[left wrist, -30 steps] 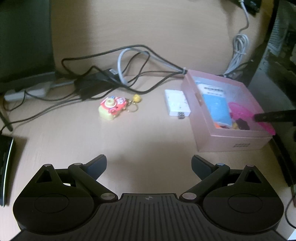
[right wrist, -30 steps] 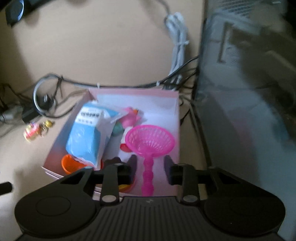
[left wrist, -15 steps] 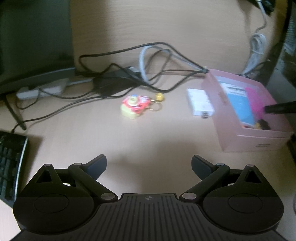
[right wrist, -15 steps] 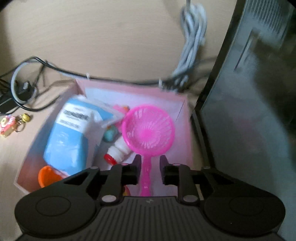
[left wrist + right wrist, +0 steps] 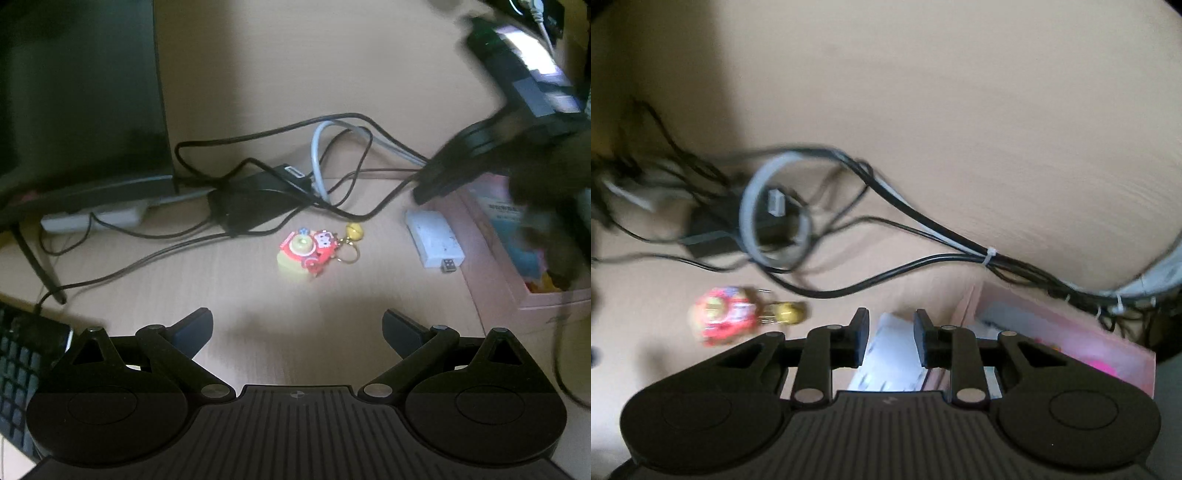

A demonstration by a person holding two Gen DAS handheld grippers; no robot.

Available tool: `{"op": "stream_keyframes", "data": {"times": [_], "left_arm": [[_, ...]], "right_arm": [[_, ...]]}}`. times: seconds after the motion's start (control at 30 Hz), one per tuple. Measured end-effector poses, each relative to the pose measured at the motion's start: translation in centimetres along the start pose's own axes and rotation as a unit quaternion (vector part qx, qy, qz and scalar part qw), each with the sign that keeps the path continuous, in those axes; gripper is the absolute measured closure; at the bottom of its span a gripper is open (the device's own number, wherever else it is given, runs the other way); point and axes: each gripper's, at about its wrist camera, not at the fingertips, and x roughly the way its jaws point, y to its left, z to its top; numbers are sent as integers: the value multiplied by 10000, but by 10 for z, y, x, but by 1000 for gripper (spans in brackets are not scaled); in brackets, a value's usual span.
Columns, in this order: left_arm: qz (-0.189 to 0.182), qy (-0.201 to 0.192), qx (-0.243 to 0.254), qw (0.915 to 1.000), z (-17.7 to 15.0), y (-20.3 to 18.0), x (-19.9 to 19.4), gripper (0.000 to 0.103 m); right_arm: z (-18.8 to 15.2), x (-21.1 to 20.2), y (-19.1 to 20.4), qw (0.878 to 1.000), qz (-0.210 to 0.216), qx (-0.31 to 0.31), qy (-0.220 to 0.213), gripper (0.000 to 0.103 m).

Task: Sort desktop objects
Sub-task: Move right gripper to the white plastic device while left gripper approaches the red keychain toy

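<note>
**Right Claw Repositioned From Box Toward White Adapter**

Since the frame 1 second earlier, the right claw (image 5: 891, 334) has left the pink strainer inside the pink box (image 5: 1071, 317) and now sits over the table (image 5: 923, 92) edge of that box. Its jaws have just been opening; they stand narrowly parted with nothing pressed between the pads. The left claw (image 5: 297, 326) has drifted only slightly and is wide open and empty.

Key relation: the white adapter (image 5: 894, 350) lies directly below and ahead of the right claw, seen through the gap between its jaws, just beside the box wall. In the left wrist view the adapter (image 5: 434, 238) has its long axis running away from the camera, plug end nearest. It lies well to the right of the left claw, so the right hand is judged nearer. The present jaw gap looks narrower than the adapter, so further opening is probably required.

The toy keychain (image 5: 310, 249) lies ahead of the left claw, apart from the adapter.

View differences: the left wrist view shows the whole adapter and the blurred right claw body (image 5: 480, 155) above it. The right wrist view hides most of the adapter behind the claw.
</note>
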Motion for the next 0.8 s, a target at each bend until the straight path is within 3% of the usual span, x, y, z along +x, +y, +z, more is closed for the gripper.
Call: {"op": "stream_keyframes", "data": {"times": [0.13,0.37,0.6,0.8], "left_arm": [[-88,17,-36,10000,-6,3,3,2],[-4,206,-320,9993,-21,17,6,2],[118,306,-412,9986,-31,29,0,2],[159,244,-408,9987,-32,32,-7,2]], "right_arm": [[7,23,11,9984,-393,-344,238,77],[-17,15,23,9974,-289,-566,345,76],[-59,-24,27,9976,503,-224,418,76],[-116,-64,48,9891,1364,-164,535,72]]}}
